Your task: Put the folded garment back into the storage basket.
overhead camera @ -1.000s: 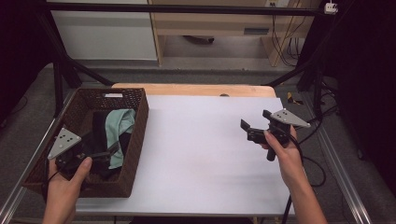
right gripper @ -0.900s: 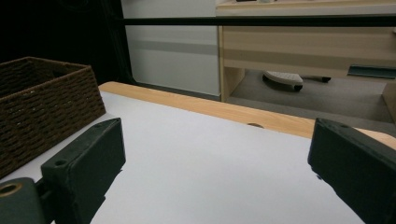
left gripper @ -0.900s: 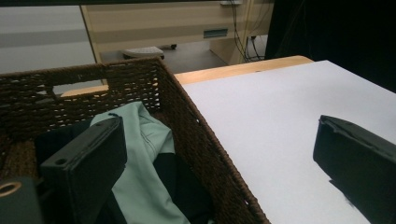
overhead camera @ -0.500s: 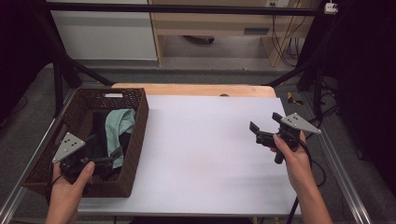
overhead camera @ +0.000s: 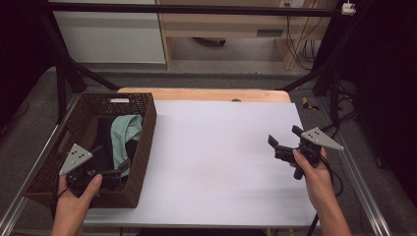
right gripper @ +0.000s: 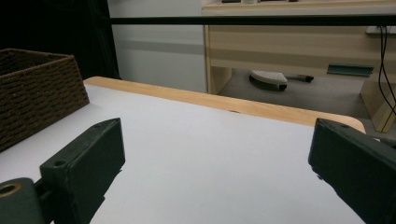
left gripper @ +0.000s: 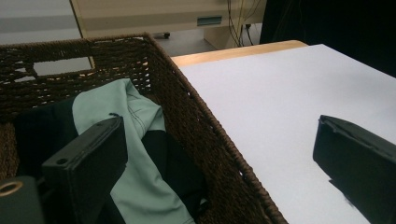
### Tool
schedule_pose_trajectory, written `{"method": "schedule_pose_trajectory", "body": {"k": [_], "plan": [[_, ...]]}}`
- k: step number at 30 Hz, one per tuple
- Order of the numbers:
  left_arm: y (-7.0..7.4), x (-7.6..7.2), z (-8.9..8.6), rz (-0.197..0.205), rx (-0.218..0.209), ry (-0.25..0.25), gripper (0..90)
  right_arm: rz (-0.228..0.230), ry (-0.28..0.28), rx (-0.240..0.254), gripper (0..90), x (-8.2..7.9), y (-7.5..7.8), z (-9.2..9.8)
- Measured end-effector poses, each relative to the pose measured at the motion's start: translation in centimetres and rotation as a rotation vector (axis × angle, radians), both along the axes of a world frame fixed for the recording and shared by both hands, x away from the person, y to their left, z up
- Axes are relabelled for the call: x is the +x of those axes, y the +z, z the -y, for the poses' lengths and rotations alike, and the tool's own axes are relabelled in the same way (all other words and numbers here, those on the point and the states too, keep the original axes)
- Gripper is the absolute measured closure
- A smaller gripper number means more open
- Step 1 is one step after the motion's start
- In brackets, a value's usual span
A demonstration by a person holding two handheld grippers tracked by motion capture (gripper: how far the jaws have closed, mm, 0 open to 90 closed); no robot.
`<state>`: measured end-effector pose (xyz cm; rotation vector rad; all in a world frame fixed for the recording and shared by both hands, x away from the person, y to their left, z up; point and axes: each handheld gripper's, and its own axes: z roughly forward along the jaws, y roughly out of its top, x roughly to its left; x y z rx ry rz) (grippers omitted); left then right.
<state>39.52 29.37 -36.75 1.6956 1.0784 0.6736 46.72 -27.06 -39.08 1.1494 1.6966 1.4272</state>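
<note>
White counter (overhead camera: 216, 162) lies bare; the mint cloth (overhead camera: 125, 135) sits in the basket (overhead camera: 147, 123) at left. Left hand-held gripper (left gripper: 224, 154), jaws apart, straddles the basket wall (risking a snag there); right hand-held gripper (overhead camera: 285, 140) gapes idle.

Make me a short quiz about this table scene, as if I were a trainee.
1. True or false: the left claw is over the dark brown woven wicker basket.
2. Which garment lies in that basket beside the dark clothes? A) pale green fabric garment B) red towel C) yellow sock
3. Fill in: the right claw is held above the ____ table top, jaws apart.

Key: 1 true; 2 A; 3 white.
</note>
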Motion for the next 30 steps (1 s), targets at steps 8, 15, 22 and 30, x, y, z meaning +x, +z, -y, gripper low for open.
{"method": "schedule_pose_trajectory", "body": {"k": [8, 15, 22, 30], "plan": [[-0.5, 0.0, 0.0, -0.006, 0.011, -0.002, 3.1, 0.008, -0.015, 0.01, 4.3, -0.7, -1.0, 0.6], [-0.6, 0.1, -0.1, -0.009, 0.015, 0.003, 3.0, 0.042, -0.054, 0.02, 4.3, -1.3, -1.2, 1.5], [-0.7, 0.3, -0.1, -0.009, 0.012, 0.005, 3.0, 0.042, -0.065, 0.019, 4.0, -1.7, -1.7, 2.1], [-0.9, 0.3, -0.1, -0.01, 0.01, 0.007, 3.1, 0.043, -0.065, 0.012, 3.8, -2.2, -2.5, 2.4]]}}
